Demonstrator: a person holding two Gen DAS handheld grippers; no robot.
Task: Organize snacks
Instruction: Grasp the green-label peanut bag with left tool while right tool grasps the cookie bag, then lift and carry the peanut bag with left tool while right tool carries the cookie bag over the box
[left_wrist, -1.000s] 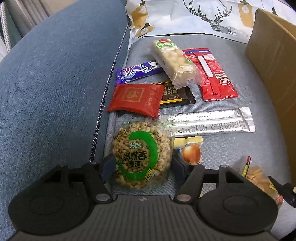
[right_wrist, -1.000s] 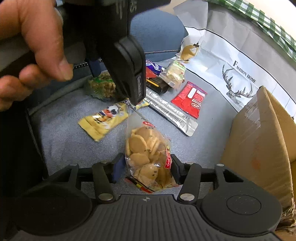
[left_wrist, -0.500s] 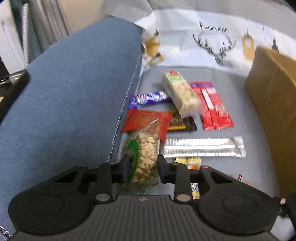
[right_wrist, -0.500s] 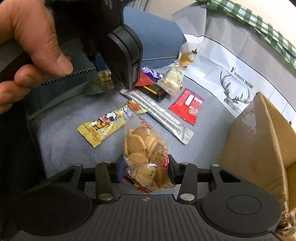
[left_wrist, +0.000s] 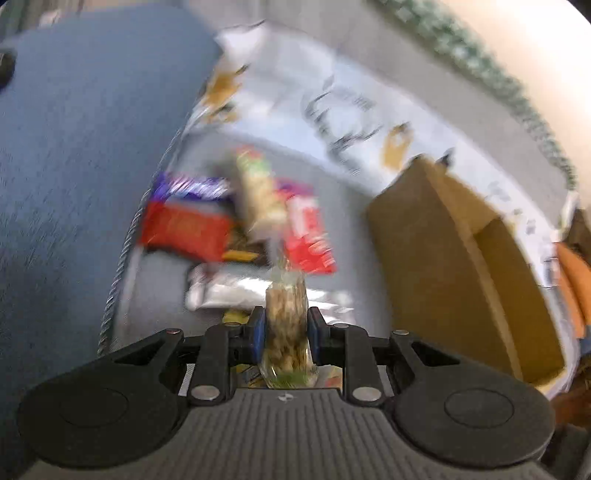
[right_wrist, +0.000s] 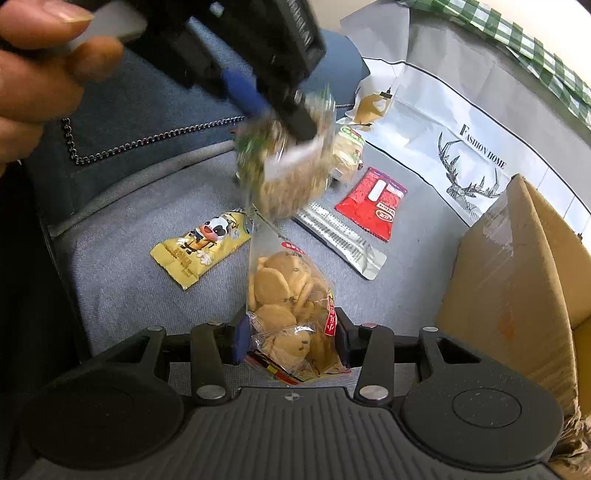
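Observation:
My left gripper (left_wrist: 283, 330) is shut on a clear puffed-grain snack bag with a green ring label (left_wrist: 286, 325) and holds it in the air above the sofa seat; it also shows in the right wrist view (right_wrist: 284, 173), blurred. My right gripper (right_wrist: 290, 338) is shut on a clear bag of round cookies (right_wrist: 288, 299), low over the grey cushion. An open cardboard box (left_wrist: 461, 266) stands to the right, also seen in the right wrist view (right_wrist: 517, 266).
On the cushion lie a yellow cow-print packet (right_wrist: 201, 251), a silver stick pack (right_wrist: 340, 236), a red packet (right_wrist: 373, 203), a red flat pack (left_wrist: 184, 229), a purple bar (left_wrist: 188, 186) and a nut bar (left_wrist: 258, 195). A blue sofa back (left_wrist: 74, 147) rises left.
My left gripper closed on the puffed-grain bag, lifted it off the cushion and swung right toward the box. My right gripper tightened on the cookie bag and raised it slightly.

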